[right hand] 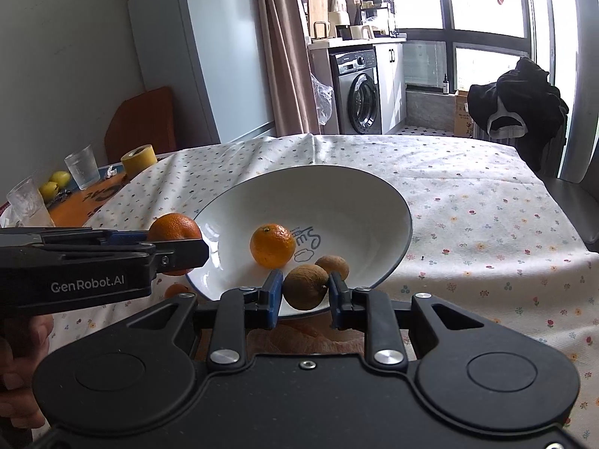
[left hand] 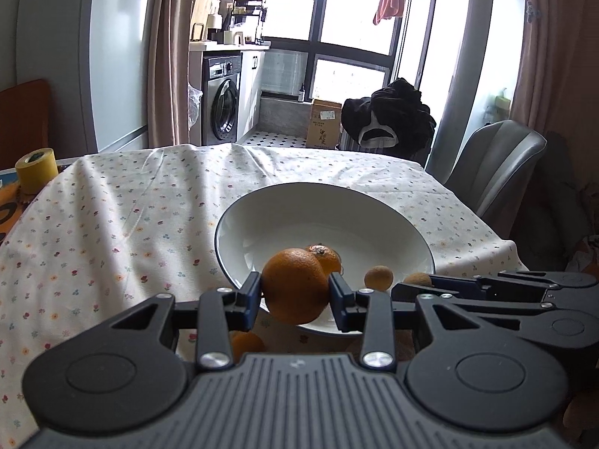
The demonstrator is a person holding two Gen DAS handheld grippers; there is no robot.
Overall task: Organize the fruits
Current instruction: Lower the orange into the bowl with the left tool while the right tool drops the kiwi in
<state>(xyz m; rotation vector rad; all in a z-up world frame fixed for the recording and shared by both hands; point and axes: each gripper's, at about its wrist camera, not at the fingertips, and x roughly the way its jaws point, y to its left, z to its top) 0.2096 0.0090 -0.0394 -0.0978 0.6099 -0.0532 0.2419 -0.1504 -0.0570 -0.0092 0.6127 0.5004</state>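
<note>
Already two fruits are in the air at the near rim of the bowl [right hand: 378, 194]. An orange [left hand: 295, 285] sits pinched between the pads of the left gripper [left hand: 295, 299], jaws closed to its width, at the bowl's near-left rim. A brown fruit [right hand: 305, 286] is clamped the same way in the right gripper [right hand: 305, 293], just over the near rim. Inside the bowl lie a second orange [right hand: 272, 245] and another brown fruit [right hand: 332, 264]. One more small orange [right hand: 176, 291] rests on the tablecloth [right hand: 486, 202] beside the bowl's near-left rim.

By my reading, the step is dropping both held fruits into the bowl; next each gripper should ease forward past the rim, lower, and open without knocking the fruit already there.

"GenRobot.AI" is printed on the left gripper's side; blue script inside the bowl is too partial to read.
</note>
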